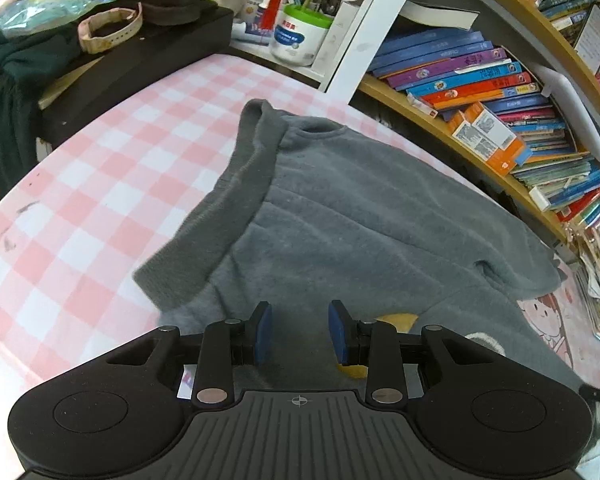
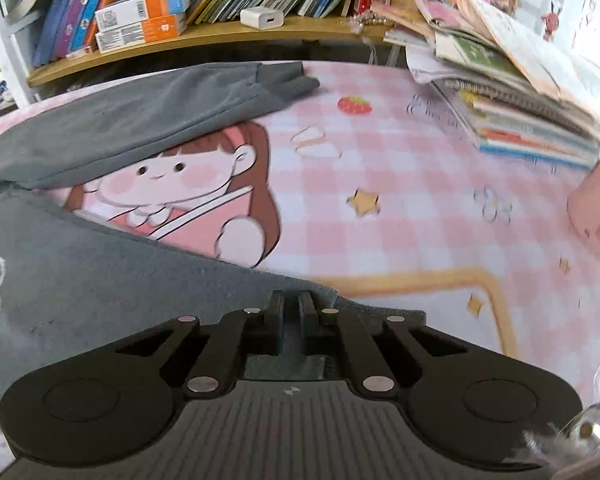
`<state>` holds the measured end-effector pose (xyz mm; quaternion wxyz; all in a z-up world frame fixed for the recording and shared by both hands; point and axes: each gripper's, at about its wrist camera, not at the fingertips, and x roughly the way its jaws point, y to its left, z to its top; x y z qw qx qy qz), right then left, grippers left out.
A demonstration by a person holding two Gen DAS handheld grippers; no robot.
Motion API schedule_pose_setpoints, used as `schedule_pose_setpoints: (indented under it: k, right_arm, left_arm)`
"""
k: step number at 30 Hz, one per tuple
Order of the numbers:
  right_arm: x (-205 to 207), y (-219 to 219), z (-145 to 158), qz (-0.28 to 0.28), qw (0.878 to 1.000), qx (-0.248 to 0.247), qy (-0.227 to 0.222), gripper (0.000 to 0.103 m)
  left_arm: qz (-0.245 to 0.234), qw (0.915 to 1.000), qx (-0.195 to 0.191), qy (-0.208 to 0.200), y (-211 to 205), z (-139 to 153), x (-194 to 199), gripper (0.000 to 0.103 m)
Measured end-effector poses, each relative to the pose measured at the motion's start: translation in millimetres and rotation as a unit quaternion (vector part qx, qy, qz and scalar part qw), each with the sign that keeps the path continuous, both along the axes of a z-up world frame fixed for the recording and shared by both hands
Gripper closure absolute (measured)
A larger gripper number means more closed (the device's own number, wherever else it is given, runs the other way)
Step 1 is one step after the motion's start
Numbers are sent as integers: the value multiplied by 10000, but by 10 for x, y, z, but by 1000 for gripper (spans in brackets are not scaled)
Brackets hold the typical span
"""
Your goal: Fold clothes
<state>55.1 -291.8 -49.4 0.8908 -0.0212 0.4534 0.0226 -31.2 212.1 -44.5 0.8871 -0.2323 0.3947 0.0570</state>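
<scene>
A grey sweatshirt (image 1: 340, 208) is spread on the pink checked desk (image 1: 112, 152) below the bookshelf (image 1: 480, 92). The left tongs (image 1: 300, 330) are held open above it; the right tongs (image 2: 291, 312) are clamped on its hem.

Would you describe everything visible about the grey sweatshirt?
The grey sweatshirt looks like soft fleece and lies spread flat on the pink checked tablecloth. One sleeve is folded over its body; the other sleeve stretches out toward the bookshelf. A yellow and white print shows near its hem. The right gripper is shut on its edge; the open left gripper hovers above.
</scene>
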Motion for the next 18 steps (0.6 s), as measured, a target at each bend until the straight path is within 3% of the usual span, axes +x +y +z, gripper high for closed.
schedule_pose_setpoints:
  k: [3,6,11,15,18]
  right_arm:
    - [82,33,-3,-9,9998,-168,-44,96]
    - [3,125,44,126,9995,-220,-161,78]
    - [-297,312,112,326,9987,-212,-315,77]
    - [-447,355,43,281,9992,-168,-209,76]
    - [-480,348,-16,195,9996,-169,-132,76]
  left_arm:
    - [-60,9999,-45,-117,-12,29,-25,72]
    - [-149,9996,29,-219,-16,65,-19,72]
    - [98,9998,77,-132,99,24,58,76]
    - [-265,9992,297,-36,65,-16,174,78]
    - [-10,9996,265,30,170,-54,116,80]
